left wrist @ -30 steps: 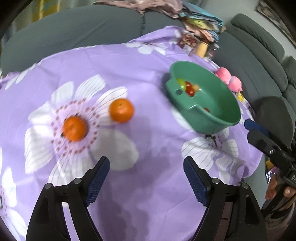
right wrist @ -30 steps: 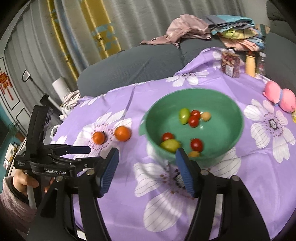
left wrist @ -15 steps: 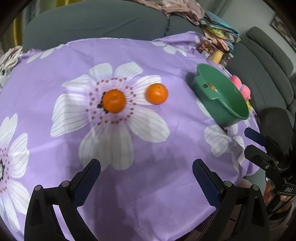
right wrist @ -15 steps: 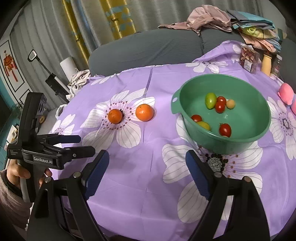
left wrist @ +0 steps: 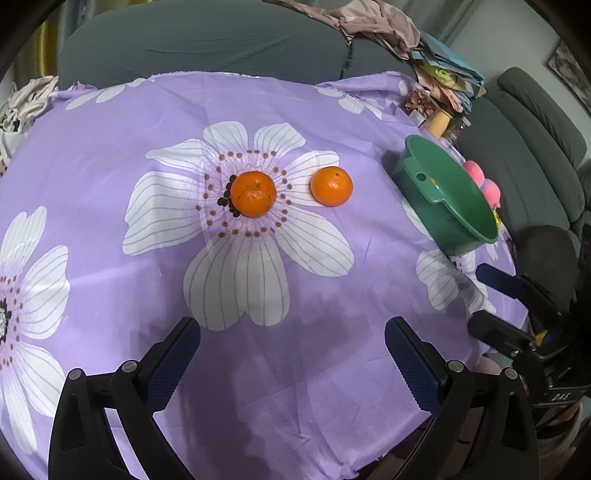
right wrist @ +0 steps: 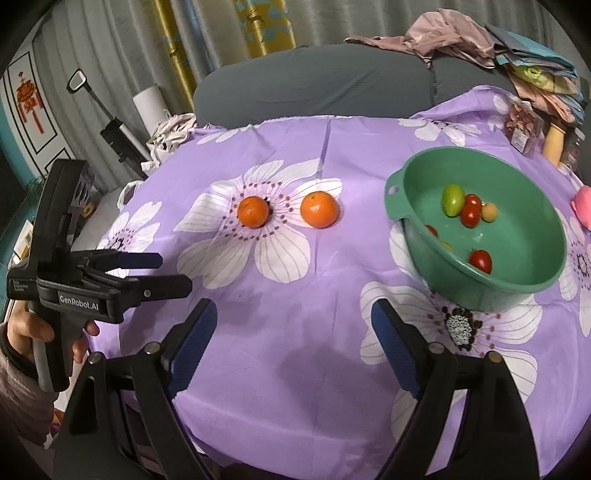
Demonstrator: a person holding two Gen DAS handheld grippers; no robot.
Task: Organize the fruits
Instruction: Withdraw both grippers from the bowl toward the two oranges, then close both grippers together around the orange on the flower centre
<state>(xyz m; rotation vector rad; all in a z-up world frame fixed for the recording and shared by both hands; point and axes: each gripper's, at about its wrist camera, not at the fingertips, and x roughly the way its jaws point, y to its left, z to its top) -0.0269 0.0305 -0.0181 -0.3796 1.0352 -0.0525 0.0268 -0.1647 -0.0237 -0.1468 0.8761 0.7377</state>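
Two oranges lie side by side on the purple flowered tablecloth (left wrist: 110, 155): one (left wrist: 253, 194) (right wrist: 253, 211) on a flower's centre, the other (left wrist: 331, 185) (right wrist: 319, 209) just to its right. A green bowl (left wrist: 443, 192) (right wrist: 517, 258) to the right holds red cherry tomatoes (right wrist: 470, 214), a green one (right wrist: 453, 199) and other small fruits. My left gripper (left wrist: 291, 343) (right wrist: 173, 275) is open and empty, well short of the oranges. My right gripper (right wrist: 293, 317) (left wrist: 480, 299) is also open and empty, near the table's front edge and left of the bowl.
A pink toy (left wrist: 484, 181) (right wrist: 583, 203) lies beyond the bowl. A snack jar (right wrist: 522, 125) and a yellow bottle (right wrist: 554, 140) stand at the far right corner. A grey sofa (right wrist: 314, 85) with piled clothes (right wrist: 443, 33) backs the table. A hand (right wrist: 26, 328) holds the left gripper.
Both cameras have swung left: the oranges now sit mid-view and the bowl has slid right. Both pairs of jaws stand wider than a second ago, the right one markedly.
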